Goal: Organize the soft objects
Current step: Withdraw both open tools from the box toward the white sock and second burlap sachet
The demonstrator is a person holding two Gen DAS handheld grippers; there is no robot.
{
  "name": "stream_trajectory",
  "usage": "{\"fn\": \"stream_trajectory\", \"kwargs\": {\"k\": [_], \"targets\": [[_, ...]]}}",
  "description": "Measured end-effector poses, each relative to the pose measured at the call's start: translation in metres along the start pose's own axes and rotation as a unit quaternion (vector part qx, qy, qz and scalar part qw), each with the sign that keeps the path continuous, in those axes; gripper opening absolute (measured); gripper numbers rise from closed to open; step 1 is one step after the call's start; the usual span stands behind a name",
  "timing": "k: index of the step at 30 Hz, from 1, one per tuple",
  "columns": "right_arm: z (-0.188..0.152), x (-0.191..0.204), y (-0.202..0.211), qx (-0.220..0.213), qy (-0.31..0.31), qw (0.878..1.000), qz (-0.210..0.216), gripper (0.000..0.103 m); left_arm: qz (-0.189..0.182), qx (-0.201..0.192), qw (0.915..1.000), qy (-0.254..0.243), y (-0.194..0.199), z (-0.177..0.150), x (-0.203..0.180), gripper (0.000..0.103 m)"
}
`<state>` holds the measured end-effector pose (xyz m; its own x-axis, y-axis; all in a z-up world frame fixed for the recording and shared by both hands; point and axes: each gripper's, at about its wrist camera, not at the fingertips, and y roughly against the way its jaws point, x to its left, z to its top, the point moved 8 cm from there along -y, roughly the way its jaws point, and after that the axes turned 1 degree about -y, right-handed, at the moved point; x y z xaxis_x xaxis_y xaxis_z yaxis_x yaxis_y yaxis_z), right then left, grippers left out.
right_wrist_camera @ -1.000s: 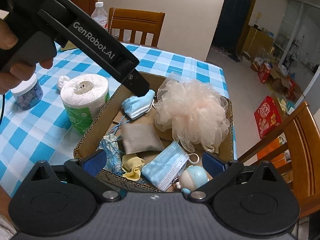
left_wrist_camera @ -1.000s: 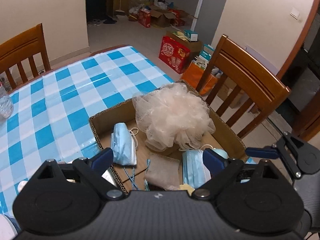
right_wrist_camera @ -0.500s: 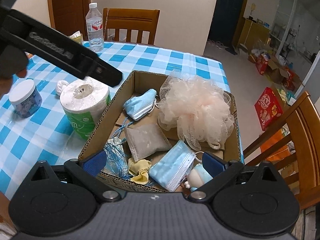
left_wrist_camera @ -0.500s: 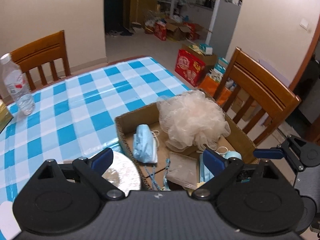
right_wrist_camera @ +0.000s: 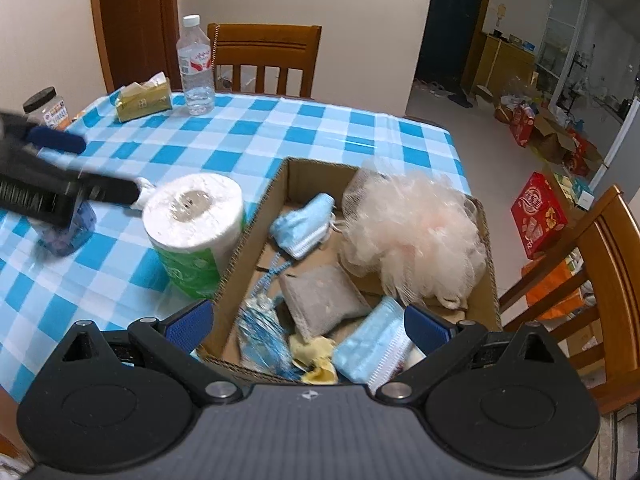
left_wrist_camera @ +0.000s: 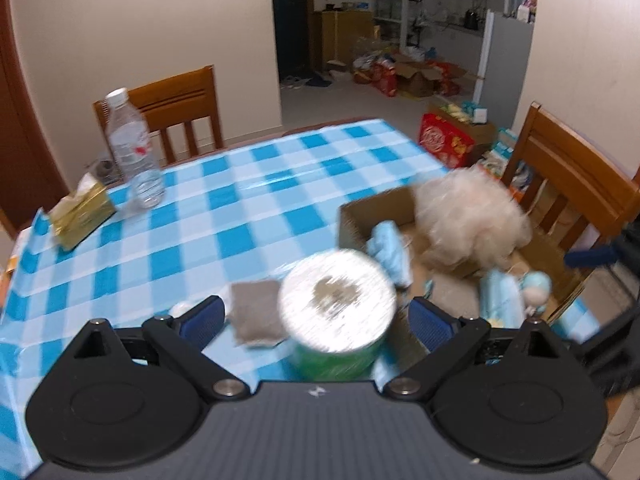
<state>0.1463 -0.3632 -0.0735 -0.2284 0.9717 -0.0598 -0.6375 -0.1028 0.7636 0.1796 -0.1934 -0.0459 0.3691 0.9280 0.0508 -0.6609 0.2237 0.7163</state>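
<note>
Box [right_wrist_camera: 256,224] ahead of the spread, empty right fingers [right_wrist_camera: 308,322] is mostly filled; the toilet roll [left_wrist_camera: 338,308] between the spread, empty left fingers [left_wrist_camera: 318,322] remains outside.

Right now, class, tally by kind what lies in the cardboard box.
Masks: 2
Pouf: 1
Grey pouch: 1
Yellow cloth: 1
Blue tassel: 1
Doll: 1
Total: 7

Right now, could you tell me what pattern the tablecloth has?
The tablecloth is blue-and-white checked, clearest in the right wrist view.
</note>
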Motion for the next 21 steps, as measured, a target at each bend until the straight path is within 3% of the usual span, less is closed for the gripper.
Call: {"fn": "stream_trajectory", "kwargs": {"k": [12,21], "targets": [[0.048,0.048,-0.027,0.011,0.037,0.998,0.047,0.103,0.037,0.037,0.9984,-0.020,-0.005,-0.030,0.078,0.098],[0.097,0.082,-0.071,0.026,0.080,0.994,0.069,0.103,0.002,0.097,0.9941,-0.048,-0.064,-0.025,0.120,0.097]]}}
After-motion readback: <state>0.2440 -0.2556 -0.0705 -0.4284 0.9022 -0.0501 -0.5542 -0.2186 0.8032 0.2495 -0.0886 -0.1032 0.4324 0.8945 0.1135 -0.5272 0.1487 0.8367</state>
